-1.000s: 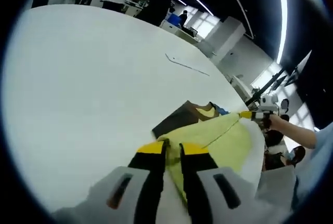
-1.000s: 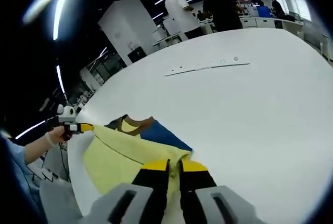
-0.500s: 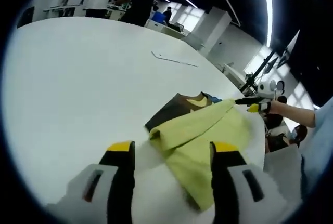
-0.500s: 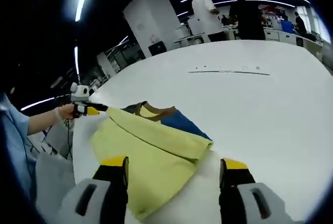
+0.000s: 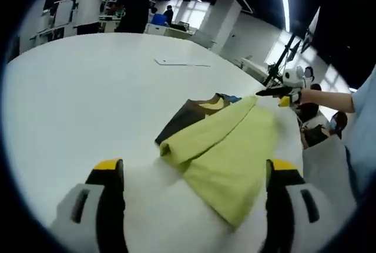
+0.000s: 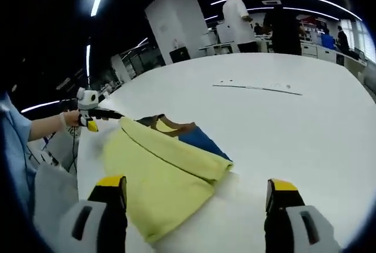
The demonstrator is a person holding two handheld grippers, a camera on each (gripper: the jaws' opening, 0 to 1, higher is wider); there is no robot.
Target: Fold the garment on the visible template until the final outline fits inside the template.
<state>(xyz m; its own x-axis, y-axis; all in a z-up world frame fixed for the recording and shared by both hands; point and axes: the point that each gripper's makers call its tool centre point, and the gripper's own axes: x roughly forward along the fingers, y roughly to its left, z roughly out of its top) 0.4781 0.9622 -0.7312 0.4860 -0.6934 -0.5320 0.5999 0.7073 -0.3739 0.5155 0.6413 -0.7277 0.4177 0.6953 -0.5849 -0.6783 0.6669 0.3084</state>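
- One garment (image 5: 226, 150) lies on the white table (image 5: 76, 94), folded: a soft yellow-green cloth panel with a rolled fold edge on top, a dark brown part and a blue part showing beneath it, with a tan neckline.
- In the right gripper view the same garment (image 6: 161, 174) shows its yellow layer as a rough four-sided shape; the blue part pokes out at its far edge.
- The table top is smooth, matte and curved at its edge.
- One thin pale strip (image 5: 181, 63) lies flat on the table, well apart from the garment; it is too small to tell what it is.
- Left gripper (image 5: 194, 197): jaws wide apart, holding nothing, black with yellow tips, one on each side of the garment's near end.
- Right gripper (image 6: 197, 203): jaws also wide apart and empty, over the garment's near edge.
- Each view also catches the other gripper at the garment's far corner, held by a hand; whether it touches the cloth cannot be told.
- Several people stand in the background near desks.
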